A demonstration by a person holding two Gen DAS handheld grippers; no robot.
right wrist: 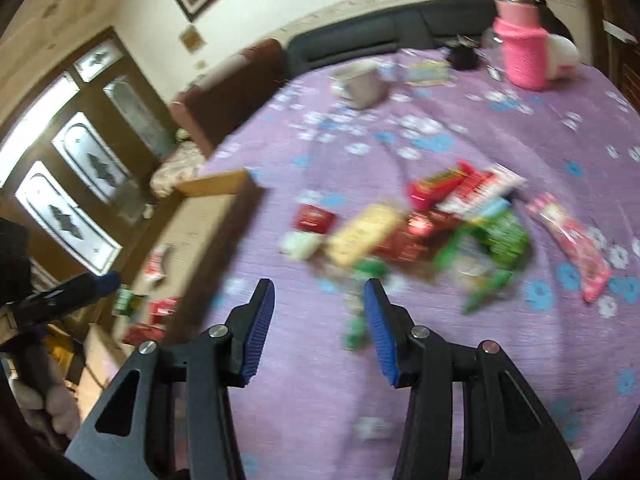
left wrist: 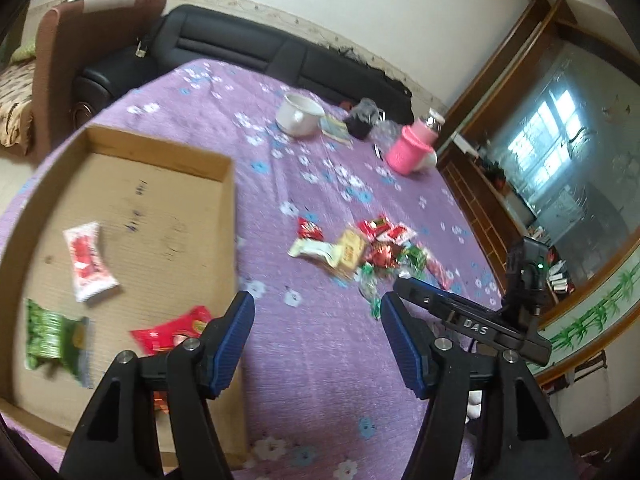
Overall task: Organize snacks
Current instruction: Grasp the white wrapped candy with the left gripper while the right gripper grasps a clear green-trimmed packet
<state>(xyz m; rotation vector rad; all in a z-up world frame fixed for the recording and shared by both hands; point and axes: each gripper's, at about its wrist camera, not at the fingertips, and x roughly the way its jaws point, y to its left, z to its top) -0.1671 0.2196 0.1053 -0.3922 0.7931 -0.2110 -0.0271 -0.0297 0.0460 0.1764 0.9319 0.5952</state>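
A shallow cardboard box (left wrist: 224,208) lies on the purple flowered tablecloth (left wrist: 320,344) at the left. In it lie a white-and-red packet (left wrist: 89,261), a green packet (left wrist: 52,338) and a red packet (left wrist: 172,334). A pile of snack packets (left wrist: 360,250) lies on the cloth to its right. My left gripper (left wrist: 318,312) is open and empty, over the cloth by the box's right wall. My right gripper (right wrist: 319,300) is open and empty, just short of the pile (right wrist: 432,220). The box (right wrist: 200,232) also shows at the left of the right wrist view. The right wrist view is blurred.
At the table's far side stand a white mug (left wrist: 298,114), a pink knitted bottle holder (left wrist: 410,148), a dark pouch (left wrist: 362,120) and a small book (left wrist: 336,130). A black sofa (left wrist: 240,48) lies behind the table. A wooden cabinet (left wrist: 520,160) stands to the right.
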